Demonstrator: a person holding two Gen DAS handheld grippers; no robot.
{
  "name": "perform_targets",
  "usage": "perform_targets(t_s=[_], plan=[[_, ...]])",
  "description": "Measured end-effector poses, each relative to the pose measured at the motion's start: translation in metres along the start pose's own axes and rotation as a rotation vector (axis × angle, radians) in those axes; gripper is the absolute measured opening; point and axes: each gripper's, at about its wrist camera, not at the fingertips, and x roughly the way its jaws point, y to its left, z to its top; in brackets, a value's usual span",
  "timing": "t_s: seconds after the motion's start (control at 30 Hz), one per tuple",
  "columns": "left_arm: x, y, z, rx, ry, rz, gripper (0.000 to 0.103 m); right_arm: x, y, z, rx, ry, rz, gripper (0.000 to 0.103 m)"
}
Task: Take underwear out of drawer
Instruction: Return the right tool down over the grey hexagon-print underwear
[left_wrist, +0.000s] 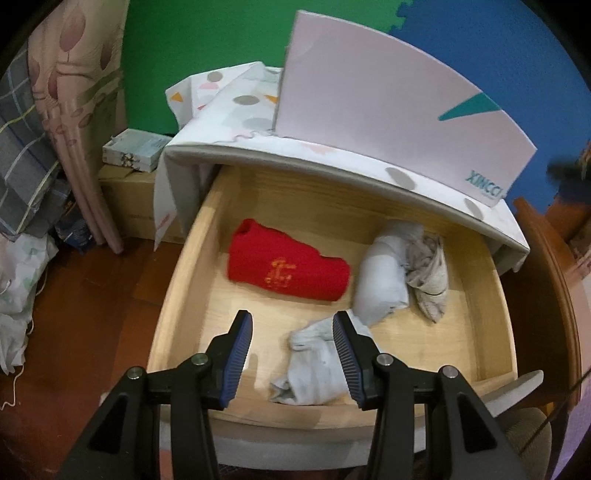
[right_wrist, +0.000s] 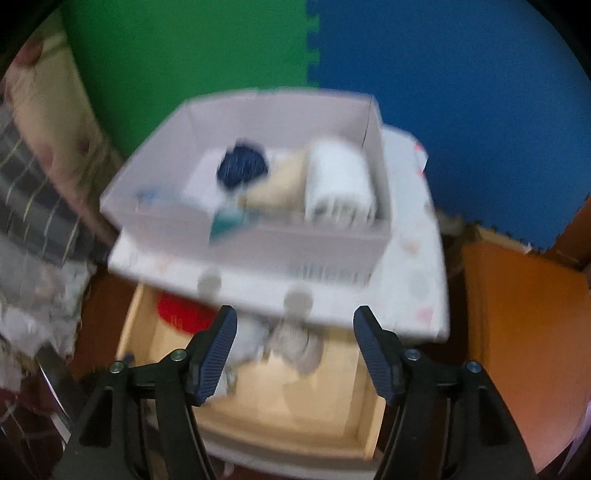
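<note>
The wooden drawer (left_wrist: 177, 295) stands pulled out under a cloth-covered cabinet top. In it lie a folded red garment (left_wrist: 288, 271), a pale grey roll (left_wrist: 380, 280), a crumpled beige-grey piece (left_wrist: 428, 273) and a rumpled grey piece (left_wrist: 314, 365) near the front. My left gripper (left_wrist: 293, 317) hangs open over the drawer's front; its right finger overlaps the rumpled grey piece and only the drawer floor shows between the pads. In the blurred right wrist view, my right gripper (right_wrist: 296, 312) is open above the drawer (right_wrist: 365, 387), holding nothing. The red garment (right_wrist: 181, 308) shows at the left.
A white box (right_wrist: 258, 236) on the cabinet top holds a dark blue item (right_wrist: 242, 166), a beige one and a white roll (right_wrist: 338, 184). An orange-brown piece of furniture (right_wrist: 524, 295) stands to the right. At the left are a curtain (left_wrist: 74, 110), a cardboard box (left_wrist: 125, 199) and bags.
</note>
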Motion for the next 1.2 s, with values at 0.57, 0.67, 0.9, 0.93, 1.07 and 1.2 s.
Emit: perform_targets(t_s=[0.57,0.67,0.9,0.93,1.07,1.2], plan=[[-0.005,0.004,0.001,-0.028,0.010,-0.026,0.047,0.147,0.016,-0.055,-0.132,0.237,-0.083,0.063],[0.000,0.001,0.001,-0.007,0.032,0.007,0.047,0.158,0.018,-0.052,-0.171,0.227,-0.092,0.063],[0.010,0.011,0.001,-0.068,0.099,0.026,0.047,0.174,0.012,-0.046,-0.176,0.222,-0.056,0.063],[0.010,0.010,0.001,-0.060,0.098,0.033,0.047,0.176,0.011,-0.046,-0.172,0.224,-0.045,0.063],[0.018,0.002,0.001,-0.031,0.141,0.060,0.047,0.181,0.008,-0.044,-0.176,0.226,-0.020,0.063],[0.022,0.000,0.002,-0.026,0.165,0.070,0.047,0.191,0.002,-0.040,-0.164,0.235,0.003,0.063]])
